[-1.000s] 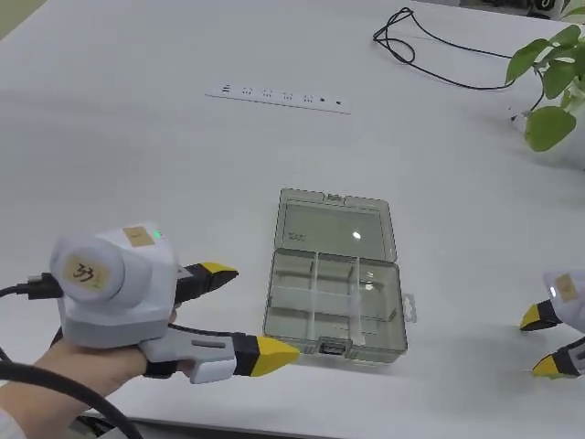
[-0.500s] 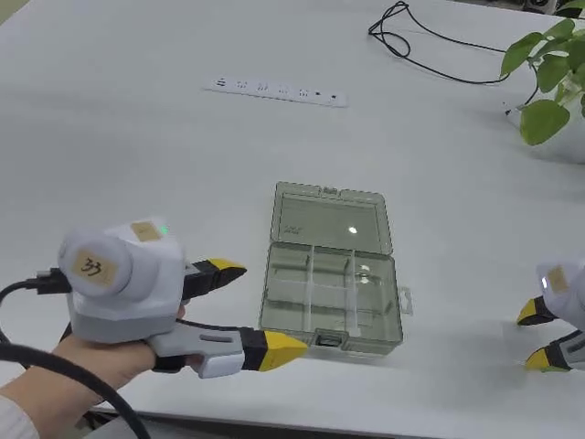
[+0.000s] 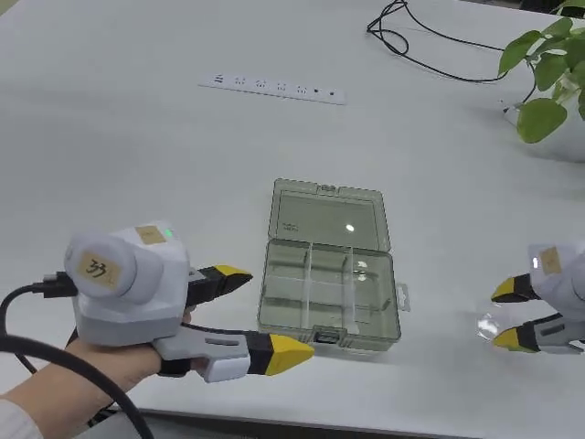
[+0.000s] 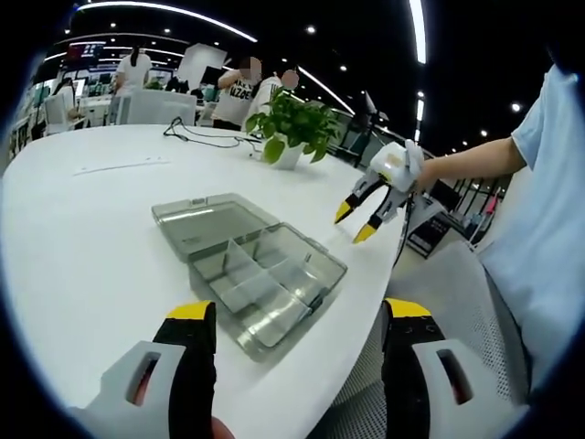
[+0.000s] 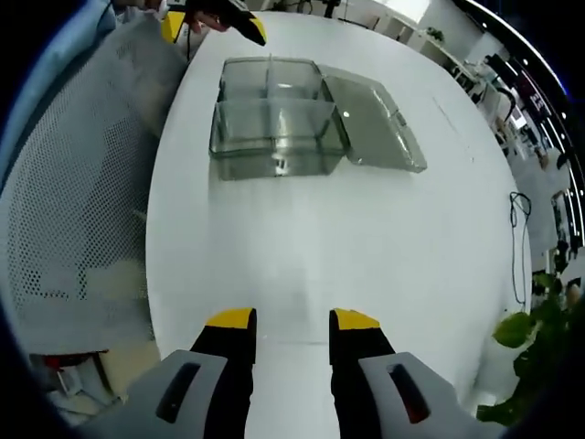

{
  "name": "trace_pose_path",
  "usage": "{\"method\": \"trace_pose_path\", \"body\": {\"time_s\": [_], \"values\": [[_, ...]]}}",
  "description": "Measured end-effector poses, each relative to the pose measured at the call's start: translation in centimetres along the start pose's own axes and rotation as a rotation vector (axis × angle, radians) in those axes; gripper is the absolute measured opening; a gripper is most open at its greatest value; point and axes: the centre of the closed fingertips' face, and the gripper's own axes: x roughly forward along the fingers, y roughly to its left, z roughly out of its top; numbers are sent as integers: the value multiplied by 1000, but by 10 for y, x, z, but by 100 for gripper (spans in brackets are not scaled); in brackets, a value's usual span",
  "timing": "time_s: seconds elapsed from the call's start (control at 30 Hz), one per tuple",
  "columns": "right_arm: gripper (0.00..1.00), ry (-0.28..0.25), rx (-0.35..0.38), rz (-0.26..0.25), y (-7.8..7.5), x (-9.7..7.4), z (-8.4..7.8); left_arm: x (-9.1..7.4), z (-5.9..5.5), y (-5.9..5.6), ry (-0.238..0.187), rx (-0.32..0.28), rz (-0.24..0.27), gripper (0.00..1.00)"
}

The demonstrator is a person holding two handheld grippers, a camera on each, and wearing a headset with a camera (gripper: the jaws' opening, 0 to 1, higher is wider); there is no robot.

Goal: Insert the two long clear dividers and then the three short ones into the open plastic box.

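White counter [image 3: 137,165] spreads across the head view, where a hand [image 3: 96,366] grips the left gripper [image 3: 265,313] low at the near left. Its jaws are spread wide and aimed rightward at the plastic box [image 3: 329,297]. The right gripper [image 3: 505,315] reaches in from the right edge, jaws parted by a smaller gap, tips aimed left and well apart from the box. We see the box between them near the counter's front edge, with its lid [image 3: 331,215] laid flat on the far side. Box and lid together run front to back, and clear partitions stand inside the base. Bare counter flanks it, and a power strip [image 3: 272,90] lies far beyond. In the left gripper view the wide jaws frame the box [image 4: 247,270], which lies corner-on. In the right gripper view bare counter shows between the narrowly parted jaws, and the box [image 5: 274,119] lies well ahead.
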Motion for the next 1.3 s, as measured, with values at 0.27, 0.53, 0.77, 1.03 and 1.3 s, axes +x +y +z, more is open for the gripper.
{"method": "trace_pose_path", "body": {"time_s": [0.27, 0.53, 0.77, 1.03, 1.3], "values": [[32, -110, -51, -85, -7, -17, 74, 7, 18, 0, -79, -158, -21, 72], [32, -156, -182, -199, -8, -34, 128, 15, 25, 4, -78, -238, -23, 66], [32, -144, -343, -280, 1, -36, 162, 24, 36, -4, -88, -358, -78, 49], [32, -168, -372, -268, 10, -29, 185, 37, 50, -11, -97, -382, -118, 38], [32, -173, -380, -278, 10, -25, 198, 43, 52, -14, -83, -414, -131, 20]]}}
